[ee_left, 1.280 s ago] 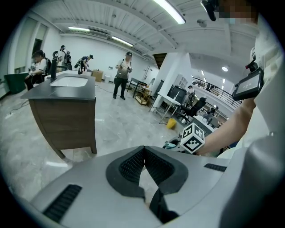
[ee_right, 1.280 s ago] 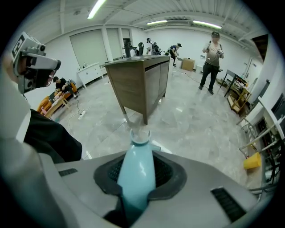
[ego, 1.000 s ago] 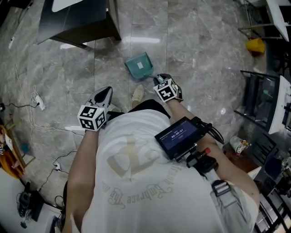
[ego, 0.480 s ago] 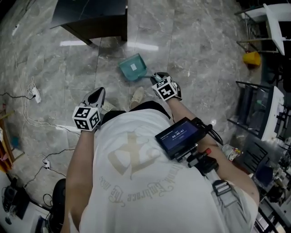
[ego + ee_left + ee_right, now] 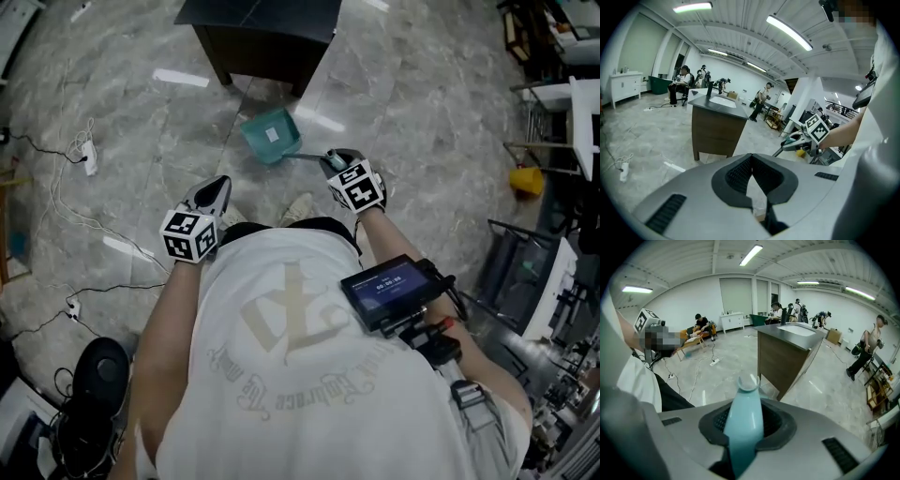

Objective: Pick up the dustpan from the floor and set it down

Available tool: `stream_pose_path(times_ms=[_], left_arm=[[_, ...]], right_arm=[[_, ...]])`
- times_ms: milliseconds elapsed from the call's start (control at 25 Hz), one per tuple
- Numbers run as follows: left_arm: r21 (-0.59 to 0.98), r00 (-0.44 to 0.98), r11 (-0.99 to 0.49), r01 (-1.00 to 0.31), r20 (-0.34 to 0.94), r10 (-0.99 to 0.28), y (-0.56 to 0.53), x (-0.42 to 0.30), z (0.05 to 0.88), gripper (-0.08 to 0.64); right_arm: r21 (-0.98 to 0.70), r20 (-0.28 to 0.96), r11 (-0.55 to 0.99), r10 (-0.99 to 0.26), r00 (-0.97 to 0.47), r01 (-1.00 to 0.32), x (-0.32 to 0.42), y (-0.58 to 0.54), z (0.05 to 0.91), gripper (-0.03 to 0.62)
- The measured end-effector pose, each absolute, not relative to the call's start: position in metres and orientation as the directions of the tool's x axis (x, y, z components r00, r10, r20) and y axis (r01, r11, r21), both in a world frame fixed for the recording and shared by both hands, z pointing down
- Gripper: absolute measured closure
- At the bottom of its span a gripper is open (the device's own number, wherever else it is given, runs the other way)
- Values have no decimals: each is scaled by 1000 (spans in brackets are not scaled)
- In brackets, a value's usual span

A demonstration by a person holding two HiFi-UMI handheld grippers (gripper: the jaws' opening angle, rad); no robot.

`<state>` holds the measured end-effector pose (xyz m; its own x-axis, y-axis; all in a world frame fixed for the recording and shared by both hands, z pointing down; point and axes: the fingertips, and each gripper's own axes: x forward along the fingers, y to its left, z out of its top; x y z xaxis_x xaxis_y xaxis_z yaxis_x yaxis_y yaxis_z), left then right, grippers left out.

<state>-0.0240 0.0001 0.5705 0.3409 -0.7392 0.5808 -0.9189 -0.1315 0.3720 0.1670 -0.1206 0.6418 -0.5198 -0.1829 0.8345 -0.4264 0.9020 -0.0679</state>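
In the head view the teal dustpan (image 5: 272, 136) sits out in front of me near the dark desk, its thin handle (image 5: 307, 155) running back to my right gripper (image 5: 335, 159). That gripper is shut on the pale teal grip end (image 5: 744, 423), which stands up between its dark pads. The pan looks raised a little off the floor. My left gripper (image 5: 220, 183) hangs at the left, apart from the dustpan; its jaws (image 5: 752, 157) meet at the tips with nothing between them. The left gripper view also shows the right gripper (image 5: 802, 139) holding the handle.
A dark wooden desk (image 5: 262, 28) stands just beyond the dustpan. White cables and a power strip (image 5: 89, 155) lie on the marble floor at the left. Metal racks (image 5: 534, 272) and a yellow object (image 5: 527, 180) are at the right. People sit and stand far off.
My right gripper has risen and swung with the dustpan still in it. The view has turned, so the desk now lies straight ahead. The left gripper shifted slightly.
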Motion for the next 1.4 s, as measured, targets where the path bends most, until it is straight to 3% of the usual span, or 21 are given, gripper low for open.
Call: stream_pose_path(times_ms=[560,960,1400], left_arm=[[379,226,-10,-925,530,-818,35,-106,565,549],[357,198,4,-934,527,-827,55,-150,565,549],[397,262,-57,-916,485,-834,57,-170,563,549]], right_arm=[[-65,777,970,-98,-622,-234,35,-117,574,497],[-57,755,982,-74,-652,-177,-26,-103,557,497],[-57,769,984,-65,-636,-171,-59,-88,557,497]])
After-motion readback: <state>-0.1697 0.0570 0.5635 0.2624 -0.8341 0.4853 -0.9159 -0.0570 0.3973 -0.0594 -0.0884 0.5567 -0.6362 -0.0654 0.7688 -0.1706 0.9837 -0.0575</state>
